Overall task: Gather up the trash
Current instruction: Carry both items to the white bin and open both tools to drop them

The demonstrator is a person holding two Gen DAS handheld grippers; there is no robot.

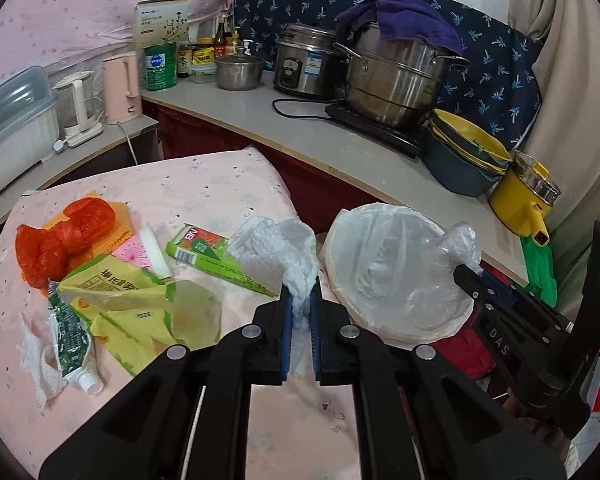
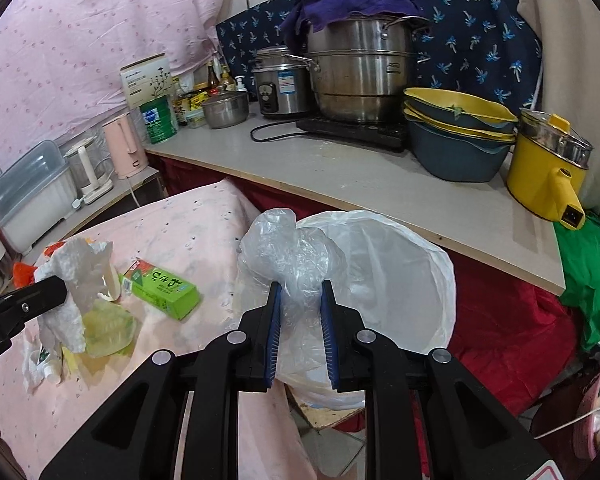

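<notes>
Pink table (image 1: 204,184): L gripper (image 1: 300,296) w/ tissue (image 1: 276,248), R gripper (image 2: 300,292) w/ bag (image 2: 300,256).

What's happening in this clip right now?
A person is clearing litter off a pink-covered table with tongs in each hand. The left tongs are shut on a crumpled white paper towel. The right tongs grip a bunched clear plastic bag beside the bag-lined bin. A green carton, yellow wrapper, red plastic bag and squeezed tube still lie on the table.
</notes>
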